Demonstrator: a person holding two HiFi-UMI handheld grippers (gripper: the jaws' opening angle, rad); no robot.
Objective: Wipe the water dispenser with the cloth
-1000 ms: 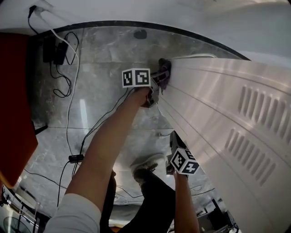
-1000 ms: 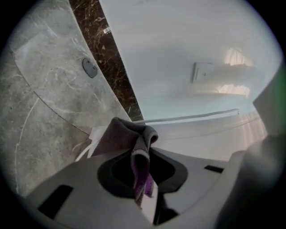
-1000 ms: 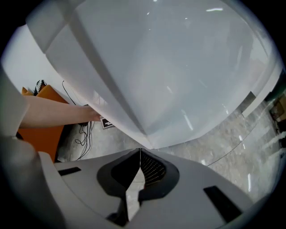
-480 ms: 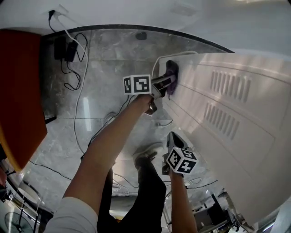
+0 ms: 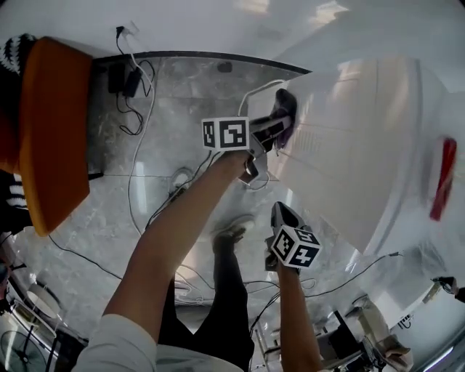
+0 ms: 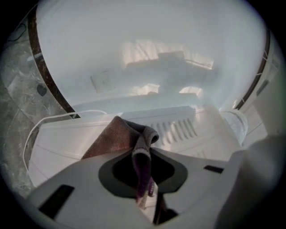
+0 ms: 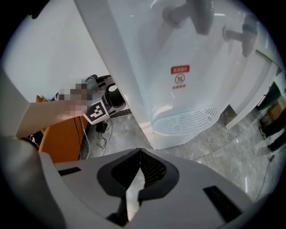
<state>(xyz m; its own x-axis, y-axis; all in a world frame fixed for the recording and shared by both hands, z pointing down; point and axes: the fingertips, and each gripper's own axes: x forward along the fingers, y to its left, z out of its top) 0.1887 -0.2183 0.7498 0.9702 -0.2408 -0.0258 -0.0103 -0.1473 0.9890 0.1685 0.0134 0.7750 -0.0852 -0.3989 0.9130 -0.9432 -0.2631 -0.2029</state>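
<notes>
Head view: your left gripper [image 5: 276, 129] holds cloth [image 5: 286, 116] at water dispenser [image 5: 349, 160] corner; contact probably there, blurred. Left gripper view: jaws clamped on cloth fold. Right gripper view: your right gripper [image 7: 138, 154] closed, empty; taps [image 7: 196, 15] cropped.

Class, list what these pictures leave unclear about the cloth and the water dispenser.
- Head view: where the cloth meets the water dispenser is hidden behind the left gripper.
- Head view: the red patch at the right is too blurred to identify.
- Right gripper view: the print on the red label is too small to read, and the taps are blurred at the top edge.
</notes>
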